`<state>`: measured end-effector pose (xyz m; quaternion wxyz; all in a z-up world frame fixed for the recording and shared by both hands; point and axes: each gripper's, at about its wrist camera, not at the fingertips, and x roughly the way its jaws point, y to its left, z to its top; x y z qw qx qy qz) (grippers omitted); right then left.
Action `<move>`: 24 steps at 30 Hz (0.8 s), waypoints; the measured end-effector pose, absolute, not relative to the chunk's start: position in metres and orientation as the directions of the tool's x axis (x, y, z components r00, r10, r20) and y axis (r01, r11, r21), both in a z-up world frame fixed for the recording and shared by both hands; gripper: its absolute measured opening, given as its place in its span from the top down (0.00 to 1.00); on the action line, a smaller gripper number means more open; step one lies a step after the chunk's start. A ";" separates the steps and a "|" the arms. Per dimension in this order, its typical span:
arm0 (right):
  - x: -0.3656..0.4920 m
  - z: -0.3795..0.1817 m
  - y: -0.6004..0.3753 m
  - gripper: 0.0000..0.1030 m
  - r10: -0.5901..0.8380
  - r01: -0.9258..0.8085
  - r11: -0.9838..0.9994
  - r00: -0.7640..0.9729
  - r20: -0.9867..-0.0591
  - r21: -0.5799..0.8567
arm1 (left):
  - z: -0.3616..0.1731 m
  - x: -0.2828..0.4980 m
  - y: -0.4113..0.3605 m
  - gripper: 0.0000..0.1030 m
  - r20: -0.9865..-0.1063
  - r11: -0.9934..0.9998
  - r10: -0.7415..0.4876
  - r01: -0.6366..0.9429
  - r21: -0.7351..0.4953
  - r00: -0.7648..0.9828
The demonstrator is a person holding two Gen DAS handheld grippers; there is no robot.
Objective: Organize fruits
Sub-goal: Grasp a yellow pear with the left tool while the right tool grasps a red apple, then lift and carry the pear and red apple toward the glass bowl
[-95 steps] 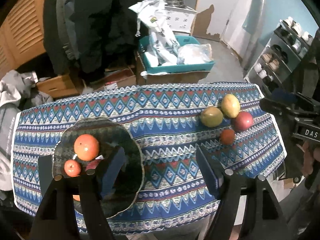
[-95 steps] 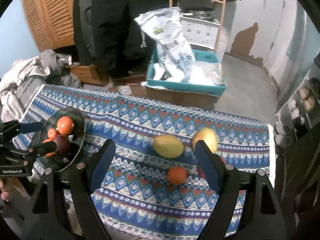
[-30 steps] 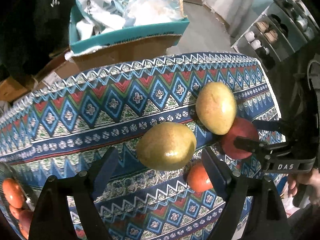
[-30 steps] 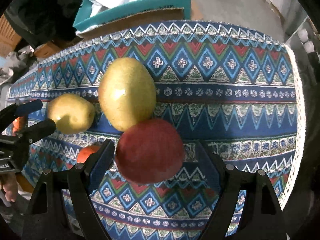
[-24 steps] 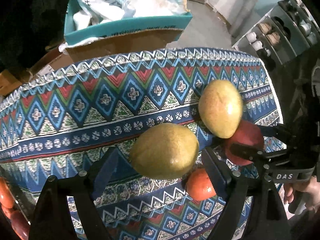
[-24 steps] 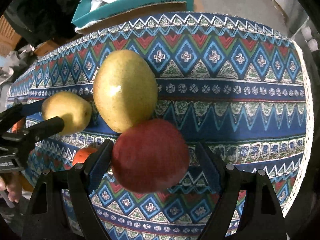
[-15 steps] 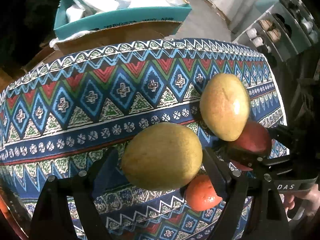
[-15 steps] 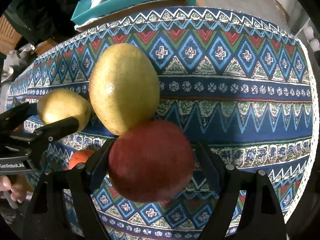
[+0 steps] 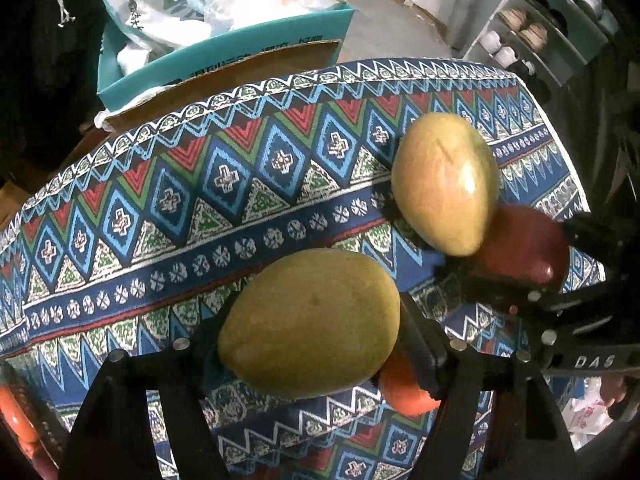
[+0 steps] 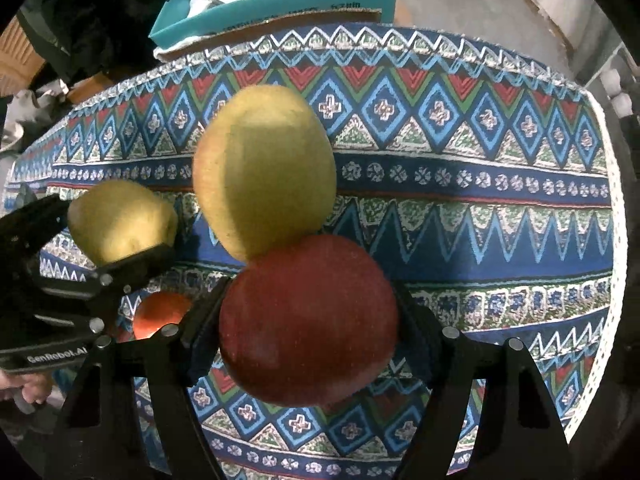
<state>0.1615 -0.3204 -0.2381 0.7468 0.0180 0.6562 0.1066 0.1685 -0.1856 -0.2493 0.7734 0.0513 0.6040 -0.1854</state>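
Note:
My left gripper (image 9: 316,332) is shut on a yellow-green mango (image 9: 310,322) that lies on the patterned tablecloth (image 9: 192,184). My right gripper (image 10: 308,320) is shut on a red apple (image 10: 308,316). A second yellow mango (image 9: 444,184) touches the apple (image 9: 524,244) and shows behind it in the right wrist view (image 10: 260,176). A small orange fruit (image 9: 404,388) lies beside the left gripper's right finger; it also shows in the right wrist view (image 10: 160,314). The held mango (image 10: 120,220) and left gripper (image 10: 84,256) show at the left of the right wrist view.
A teal cardboard box (image 9: 224,52) with white bags stands behind the table. A shoe rack (image 9: 532,32) is at the right. The table's right edge (image 10: 612,216) lies close to the apple. Orange fruit on a dark plate (image 9: 16,420) shows at the far left.
Both grippers moved in from the plate side to the fruit group and closed: the left jaws onto the near mango, the right jaws onto the red apple.

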 end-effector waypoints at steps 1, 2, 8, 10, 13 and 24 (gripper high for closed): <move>0.160 -0.235 -0.322 0.26 0.175 -0.140 0.978 0.125 -0.977 0.158 | -0.248 0.166 -0.185 0.26 -0.953 0.926 -0.224 0.350 -0.142 0.206; 0.159 -0.231 -0.321 0.26 0.170 -0.142 0.978 0.136 -0.976 0.150 | -0.246 0.162 -0.181 0.26 -0.952 0.926 -0.223 0.351 -0.140 0.210; 0.154 -0.207 -0.324 0.26 0.184 -0.138 0.977 0.188 -0.965 0.160 | -0.227 0.150 -0.169 0.26 -0.945 0.925 -0.224 0.358 -0.129 0.239; 0.153 -0.198 -0.322 0.26 0.188 -0.148 0.976 0.211 -0.959 0.159 | -0.218 0.147 -0.166 0.26 -0.940 0.924 -0.230 0.360 -0.130 0.252; 0.148 -0.186 -0.318 0.26 0.191 -0.155 0.975 0.235 -0.953 0.157 | -0.203 0.144 -0.162 0.26 -0.933 0.923 -0.236 0.363 -0.128 0.273; 0.131 -0.144 -0.305 0.26 0.207 -0.176 0.972 0.305 -0.930 0.158 | -0.163 0.122 -0.131 0.26 -0.914 0.930 -0.239 0.347 -0.119 0.328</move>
